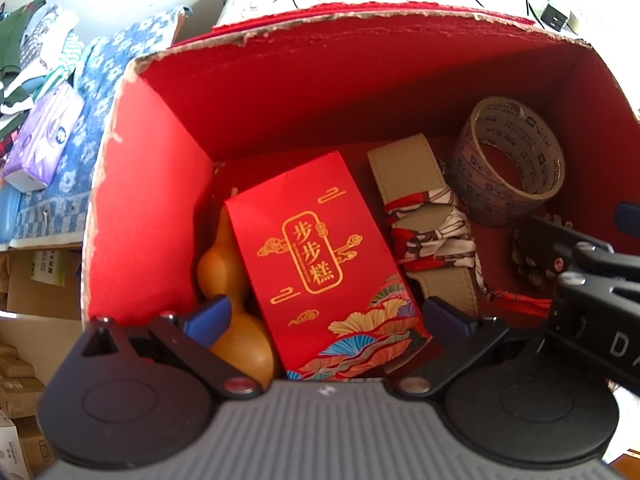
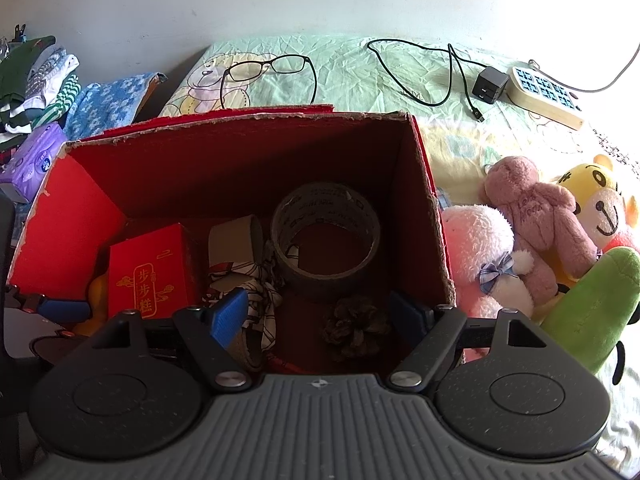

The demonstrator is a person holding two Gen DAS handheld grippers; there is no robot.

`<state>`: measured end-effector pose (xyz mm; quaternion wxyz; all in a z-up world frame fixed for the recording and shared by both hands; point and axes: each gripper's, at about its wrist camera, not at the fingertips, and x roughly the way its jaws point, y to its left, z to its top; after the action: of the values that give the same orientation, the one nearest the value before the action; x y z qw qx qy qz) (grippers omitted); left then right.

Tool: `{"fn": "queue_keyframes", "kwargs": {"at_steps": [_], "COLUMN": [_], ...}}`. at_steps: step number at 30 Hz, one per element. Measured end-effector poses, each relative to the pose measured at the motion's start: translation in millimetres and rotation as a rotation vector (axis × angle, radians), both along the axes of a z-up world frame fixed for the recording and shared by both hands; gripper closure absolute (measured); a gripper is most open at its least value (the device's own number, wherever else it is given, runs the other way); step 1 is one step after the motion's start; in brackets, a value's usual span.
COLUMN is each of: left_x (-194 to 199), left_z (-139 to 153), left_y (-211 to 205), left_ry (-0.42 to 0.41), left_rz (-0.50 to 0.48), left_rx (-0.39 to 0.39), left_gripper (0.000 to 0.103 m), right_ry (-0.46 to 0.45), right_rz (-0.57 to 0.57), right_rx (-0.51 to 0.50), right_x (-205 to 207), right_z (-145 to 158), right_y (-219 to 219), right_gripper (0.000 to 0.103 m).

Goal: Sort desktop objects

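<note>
An open red cardboard box holds a red gift packet with gold characters, an orange gourd, a beige strap wrapped in a patterned scarf, a roll of tape and a pine cone. My left gripper is open above the packet and gourd, holding nothing. My right gripper is open above the pine cone, empty; it also shows at the right edge of the left wrist view.
Behind the box lie black glasses, a black cable with charger and a power strip on a green sheet. Plush toys sit right of the box. A purple tissue pack and folded clothes lie left.
</note>
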<state>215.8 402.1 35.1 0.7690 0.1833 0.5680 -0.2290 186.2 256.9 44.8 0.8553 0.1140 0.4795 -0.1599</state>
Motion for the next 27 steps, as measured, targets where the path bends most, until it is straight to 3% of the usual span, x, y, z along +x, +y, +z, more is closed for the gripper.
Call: {"fn": "queue_keyframes", "kwargs": {"at_steps": [9, 16, 27], "left_x": [8, 30, 41], "left_z": [18, 27, 27], "left_y": [-7, -10, -9], "left_ry": [-0.002, 0.13, 0.104], "left_rz": [-0.022, -0.014, 0.018], "left_rx": [0.048, 0.011, 0.054], "left_gripper": [0.001, 0.001, 0.001], "right_ry": [0.026, 0.04, 0.071], "right_rz": [-0.018, -0.039, -0.01], "right_rx": [0.039, 0.064, 0.026], "right_x": [9, 19, 34], "right_z": [7, 15, 13], "right_y": [-8, -18, -21], "right_gripper": [0.024, 0.024, 0.023]}}
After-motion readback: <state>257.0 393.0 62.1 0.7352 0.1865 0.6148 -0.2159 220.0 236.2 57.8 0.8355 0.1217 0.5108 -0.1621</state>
